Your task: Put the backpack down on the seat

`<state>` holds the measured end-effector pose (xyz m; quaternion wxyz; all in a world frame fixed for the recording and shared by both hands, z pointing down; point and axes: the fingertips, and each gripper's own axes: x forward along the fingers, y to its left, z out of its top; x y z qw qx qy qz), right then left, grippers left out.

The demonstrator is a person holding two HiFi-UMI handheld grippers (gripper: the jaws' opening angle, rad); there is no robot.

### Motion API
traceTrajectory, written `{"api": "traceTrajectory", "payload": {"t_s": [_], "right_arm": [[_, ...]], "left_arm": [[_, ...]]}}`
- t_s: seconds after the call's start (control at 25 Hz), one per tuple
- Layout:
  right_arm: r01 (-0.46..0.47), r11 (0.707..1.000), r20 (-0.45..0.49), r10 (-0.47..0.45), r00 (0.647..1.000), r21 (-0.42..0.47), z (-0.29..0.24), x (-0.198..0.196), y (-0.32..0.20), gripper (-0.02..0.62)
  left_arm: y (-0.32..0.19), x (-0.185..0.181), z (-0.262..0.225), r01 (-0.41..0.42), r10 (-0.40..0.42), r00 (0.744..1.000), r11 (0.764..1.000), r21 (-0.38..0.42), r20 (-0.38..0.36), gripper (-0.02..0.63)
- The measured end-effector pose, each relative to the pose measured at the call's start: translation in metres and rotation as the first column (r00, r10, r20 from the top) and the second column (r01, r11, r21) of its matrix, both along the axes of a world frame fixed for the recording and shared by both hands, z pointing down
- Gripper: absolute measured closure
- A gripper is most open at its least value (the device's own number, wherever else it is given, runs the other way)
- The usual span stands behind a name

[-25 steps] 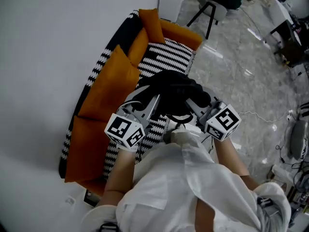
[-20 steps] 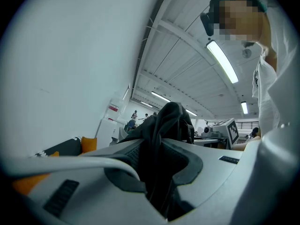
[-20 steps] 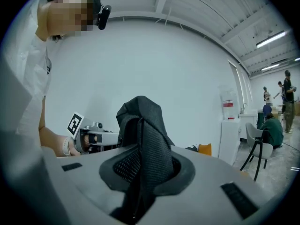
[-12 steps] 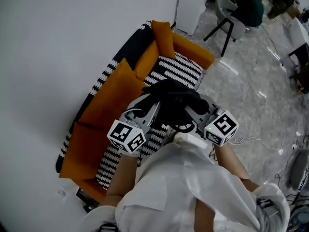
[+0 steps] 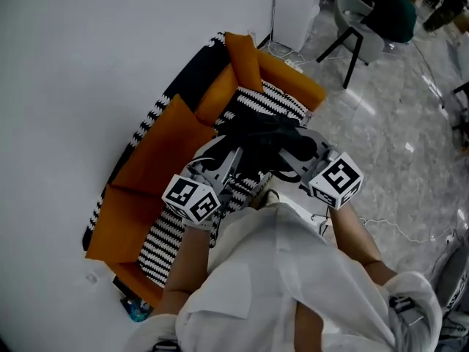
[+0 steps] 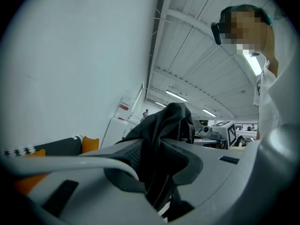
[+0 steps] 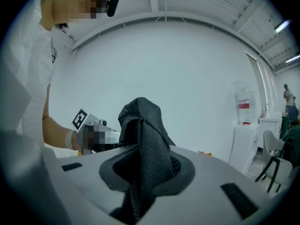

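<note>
A black backpack (image 5: 267, 139) hangs over the black-and-white striped seat (image 5: 277, 101) of an orange sofa, carried by both grippers. My left gripper (image 5: 231, 161) is shut on the bag's black fabric at its left side. My right gripper (image 5: 306, 151) is shut on a mesh strap at its right side. In the left gripper view the folded backpack fabric (image 6: 169, 121) rises out of the left gripper (image 6: 157, 165), pinched between the pads. In the right gripper view the backpack's mesh strap (image 7: 140, 116) stands up from the right gripper (image 7: 144, 170). The bag's underside is hidden.
Orange cushions (image 5: 163, 151) line the sofa's back against a white wall. A grey chair (image 5: 363, 31) and a white cabinet (image 5: 297, 6) stand beyond the sofa's far end. A cable (image 5: 388, 226) lies on the marble floor at the right. A small blue object (image 5: 135, 310) lies by the sofa's near corner.
Both grippers have carried the backpack a little farther over the striped seat as the head view shifted. Neither grip has changed.
</note>
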<state>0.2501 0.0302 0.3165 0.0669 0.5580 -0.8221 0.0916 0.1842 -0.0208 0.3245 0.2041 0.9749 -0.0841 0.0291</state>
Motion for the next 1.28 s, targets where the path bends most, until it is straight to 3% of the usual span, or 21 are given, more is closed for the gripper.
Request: {"api": "traceTrajectory", "payload": {"t_s": [0.4,0.72,1.28], "right_arm": [[-0.011,0.999,0.035,0.013,0.999,-0.050,0.018,0.033,-0.018,0.511],[0.001,0.995,0.051,0.005,0.999,-0.103,0.032,0.023,-0.040,0.511],[0.109,0.984,0.038,-0.104,0.994,-0.141,0.048,0.012,-0.117,0.511]], "left_arm": [[-0.018,0.033,0.016,-0.029,0.030,0.999,0.999,-0.041,0.029,0.505],[-0.043,0.025,0.032,-0.030,0.032,0.999,0.997,-0.075,0.027,0.505],[-0.114,0.011,0.048,0.032,-0.030,0.999,0.995,-0.094,0.022,0.503]]}}
